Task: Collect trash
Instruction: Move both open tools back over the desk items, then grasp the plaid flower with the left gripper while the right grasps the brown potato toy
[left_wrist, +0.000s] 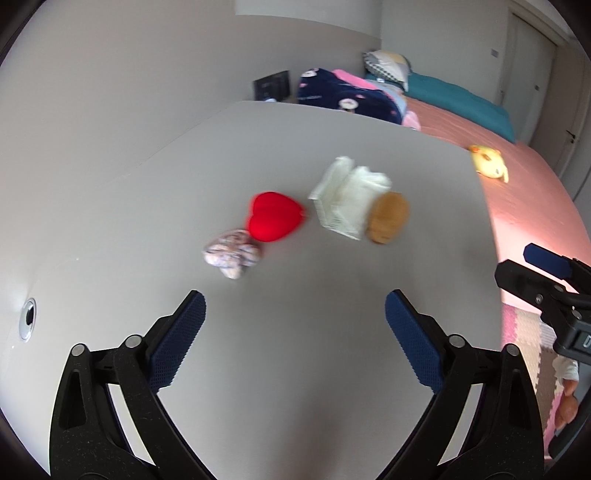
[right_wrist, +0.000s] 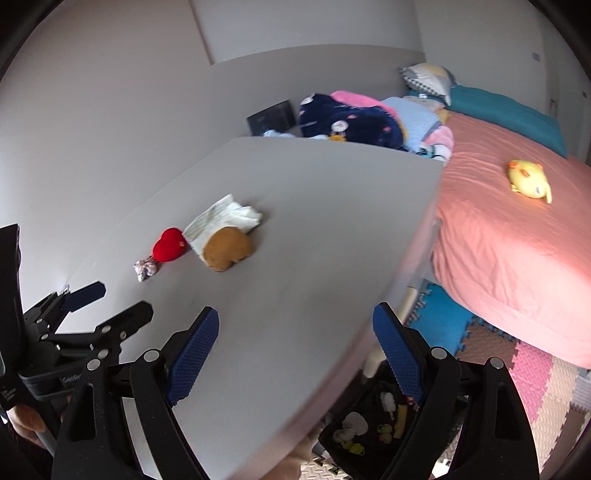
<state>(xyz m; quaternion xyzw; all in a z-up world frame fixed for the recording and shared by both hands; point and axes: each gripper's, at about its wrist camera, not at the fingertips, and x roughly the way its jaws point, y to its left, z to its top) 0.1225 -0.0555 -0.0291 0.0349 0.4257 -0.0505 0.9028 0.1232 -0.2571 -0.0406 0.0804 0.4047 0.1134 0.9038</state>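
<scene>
On the grey table (left_wrist: 295, 369) lie a crumpled patterned paper ball (left_wrist: 232, 255), a red heart-shaped plush (left_wrist: 274, 216), a white crumpled wrapper or tissue pack (left_wrist: 349, 196) and a brown plush (left_wrist: 388, 217). They also show in the right wrist view: ball (right_wrist: 146, 268), heart (right_wrist: 170, 244), wrapper (right_wrist: 221, 217), brown plush (right_wrist: 229, 248). My left gripper (left_wrist: 295, 314) is open and empty, hovering short of the paper ball. My right gripper (right_wrist: 295, 332) is open and empty over the table's near right edge. It shows at the right of the left view (left_wrist: 532, 269).
A bed with a pink sheet (right_wrist: 509, 236) stands right of the table, with a yellow plush (right_wrist: 530, 180), pillows and folded blankets (right_wrist: 347, 122). A black bin holding small items (right_wrist: 373, 424) sits on foam floor mats (right_wrist: 535, 376) under the table's edge.
</scene>
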